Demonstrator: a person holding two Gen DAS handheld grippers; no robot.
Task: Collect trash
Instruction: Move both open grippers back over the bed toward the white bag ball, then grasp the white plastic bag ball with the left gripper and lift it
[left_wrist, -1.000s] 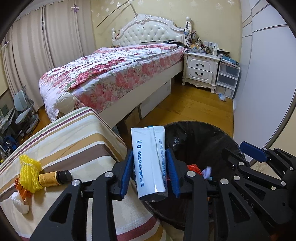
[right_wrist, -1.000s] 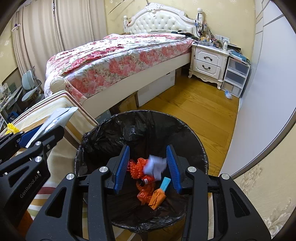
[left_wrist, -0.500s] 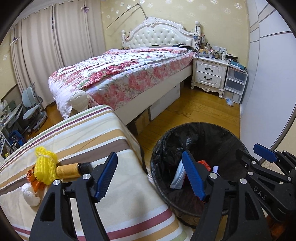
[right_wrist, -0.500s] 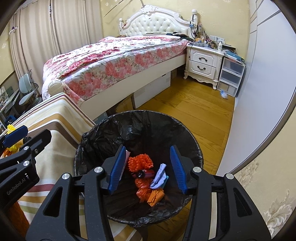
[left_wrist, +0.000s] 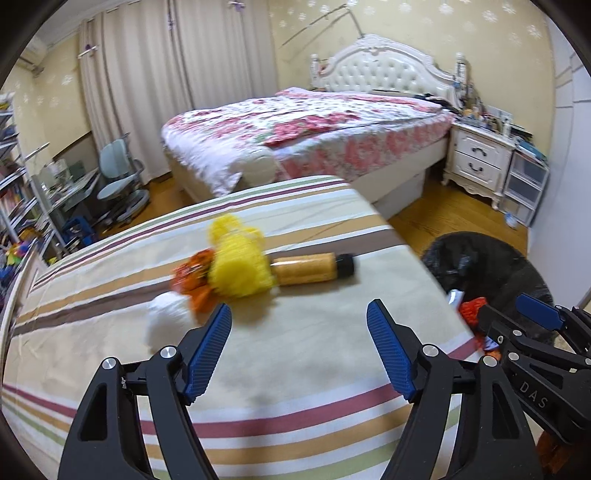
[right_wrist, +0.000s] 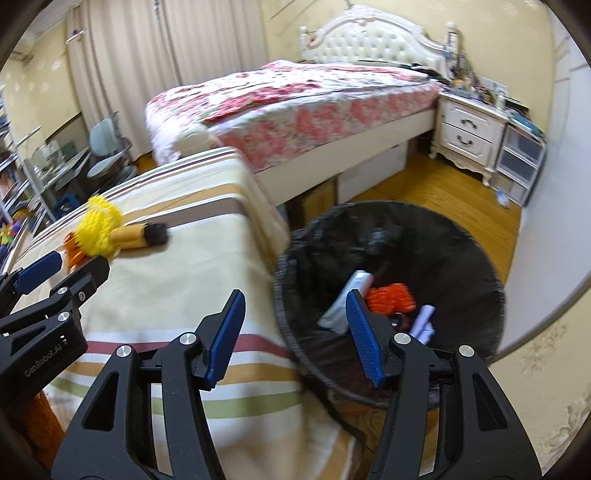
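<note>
**Both grippers empty over the striped cover, trash split between bin and table**

A bedroom is seen, motion-blurred: a floral-covered bed fills the upper middle, a white nightstand sits at the upper right, and a striped cloth surface takes up the lower half of the left wrist view. On that cloth, left of centre, a pile of trash is found: a yellow mesh net, an amber bottle with a dark cap lying on its side just right of it, an orange scrap to the left and a white wad below that. All are bunched together, touching or nearly so.

The left gripper is held spread over bare cloth at lower centre; its jaws have just been opening and nothing is caught between them. The right gripper is likewise parted, its jaws just opened further, and nothing is pinched.

In the right wrist view the black-lined bin is seen at centre right, beside the cloth's edge. Inside it a white packet, orange netting and a pale crumpled scrap are lying.
</note>
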